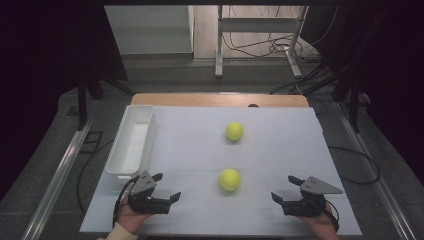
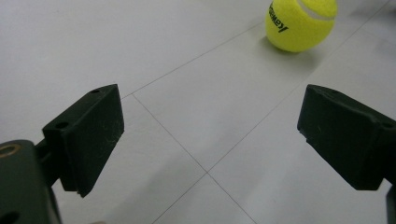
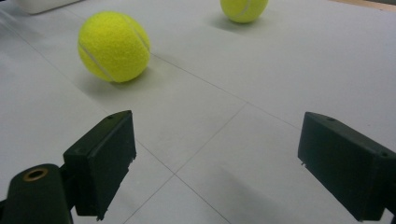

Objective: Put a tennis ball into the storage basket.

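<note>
Tennis ball, black lettering, illegible.

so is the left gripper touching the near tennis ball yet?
Apart. In the high view, bare white table shows between the left gripper and the near tennis ball; the left gripper view shows open, empty jaws, the ball well ahead.

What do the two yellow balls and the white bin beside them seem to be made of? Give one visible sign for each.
Near tennis ball and far tennis ball: fuzzy yellow felt, matte, with curved white seams; probably rubber inside, though that is hidden. White bin: most likely moulded plastic, with smooth, thin, even walls and a slight sheen.
</note>
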A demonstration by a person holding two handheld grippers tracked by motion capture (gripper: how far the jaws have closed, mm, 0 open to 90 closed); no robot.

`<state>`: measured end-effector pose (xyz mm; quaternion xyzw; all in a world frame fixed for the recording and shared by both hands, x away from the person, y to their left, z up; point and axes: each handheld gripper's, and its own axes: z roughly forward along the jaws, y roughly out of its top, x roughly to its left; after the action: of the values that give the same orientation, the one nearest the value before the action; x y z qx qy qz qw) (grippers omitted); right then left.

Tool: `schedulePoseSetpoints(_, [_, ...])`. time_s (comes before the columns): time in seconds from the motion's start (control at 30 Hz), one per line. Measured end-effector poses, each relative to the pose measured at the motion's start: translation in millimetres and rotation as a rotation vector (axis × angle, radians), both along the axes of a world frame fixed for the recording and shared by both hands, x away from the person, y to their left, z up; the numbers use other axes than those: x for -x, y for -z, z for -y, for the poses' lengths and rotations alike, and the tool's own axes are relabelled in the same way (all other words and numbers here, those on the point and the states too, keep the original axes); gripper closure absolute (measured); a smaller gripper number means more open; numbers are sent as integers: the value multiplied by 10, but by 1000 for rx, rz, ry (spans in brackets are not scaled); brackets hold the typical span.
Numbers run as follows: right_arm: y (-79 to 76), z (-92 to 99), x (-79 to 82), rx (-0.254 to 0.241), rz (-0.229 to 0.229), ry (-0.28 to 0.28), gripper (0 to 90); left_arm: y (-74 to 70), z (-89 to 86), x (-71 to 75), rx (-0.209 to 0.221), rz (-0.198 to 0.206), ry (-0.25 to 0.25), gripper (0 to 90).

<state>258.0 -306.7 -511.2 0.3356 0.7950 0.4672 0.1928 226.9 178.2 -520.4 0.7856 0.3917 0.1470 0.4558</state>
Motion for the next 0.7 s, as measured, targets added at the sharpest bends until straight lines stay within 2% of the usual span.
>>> schedulePoseSetpoints(0.7, [14, -11, -1, 11, -15, -13, 117, -41, 5, 13, 16, 12, -5, 87])
